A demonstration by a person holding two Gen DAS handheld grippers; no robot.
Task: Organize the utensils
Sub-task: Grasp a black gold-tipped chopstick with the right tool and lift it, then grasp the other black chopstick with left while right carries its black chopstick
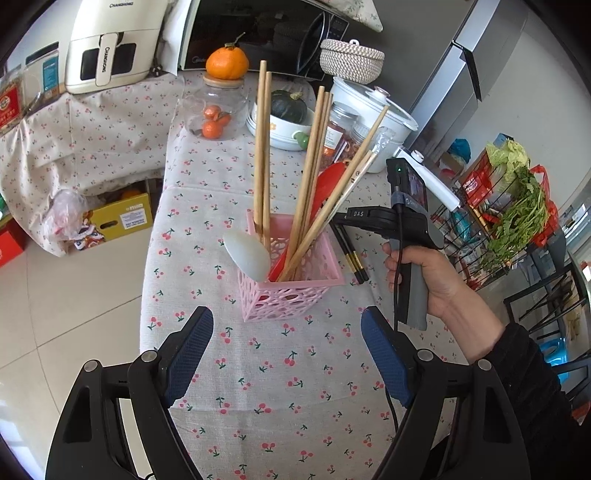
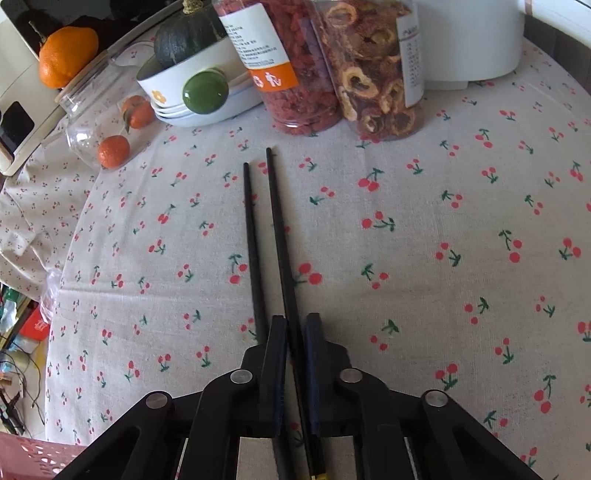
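Note:
A pink perforated basket (image 1: 291,291) stands on the cherry-print tablecloth (image 1: 280,369) and holds several wooden chopsticks (image 1: 261,155), a white spoon (image 1: 246,254) and a red spoon (image 1: 325,188). My left gripper (image 1: 287,354) is open and empty, just in front of the basket. My right gripper (image 2: 295,325) is shut on one black chopstick (image 2: 279,236); a second black chopstick (image 2: 252,243) lies on the cloth beside its left finger. In the left wrist view the right gripper (image 1: 341,219) sits right of the basket, over the black chopsticks (image 1: 351,254).
Behind stand a glass jar of tangerines (image 1: 216,114), a white bowl with a green squash (image 1: 284,125), two jars of dried food (image 2: 332,62), a white cooker (image 1: 373,110) and a microwave (image 1: 258,33). A wire rack with greens (image 1: 517,206) is at the right.

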